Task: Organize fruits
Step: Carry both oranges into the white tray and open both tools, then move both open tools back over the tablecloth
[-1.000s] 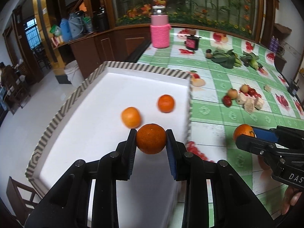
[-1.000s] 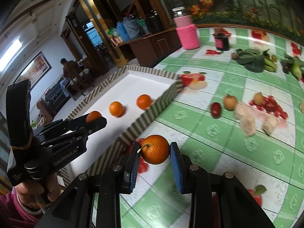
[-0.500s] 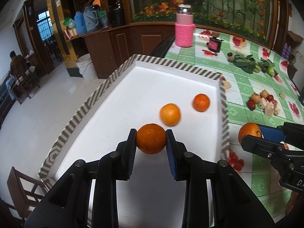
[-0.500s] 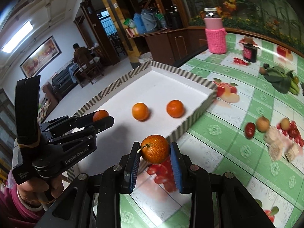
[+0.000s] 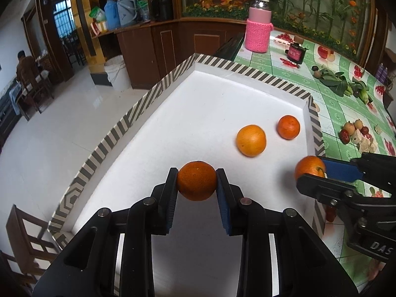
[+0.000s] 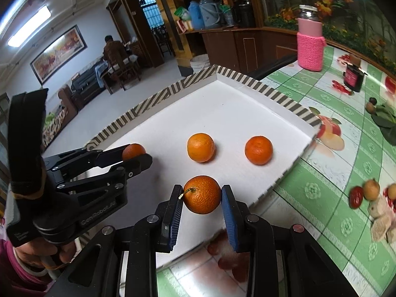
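A white tray with a striped rim lies on the table's left end. Two oranges rest in it, a lighter one and a darker one. My left gripper is shut on an orange above the tray's near left part. My right gripper is shut on an orange with a stem over the tray's near right edge.
The green tablecloth holds small fruits and cut pieces, leafy greens, a pink-sleeved jar and a dark jar. Past the tray's left side is open floor with a white bucket.
Both grippers have moved left with their oranges. The left one is now further over the tray, and the right one has come from above the tablecloth to the tray's edge.
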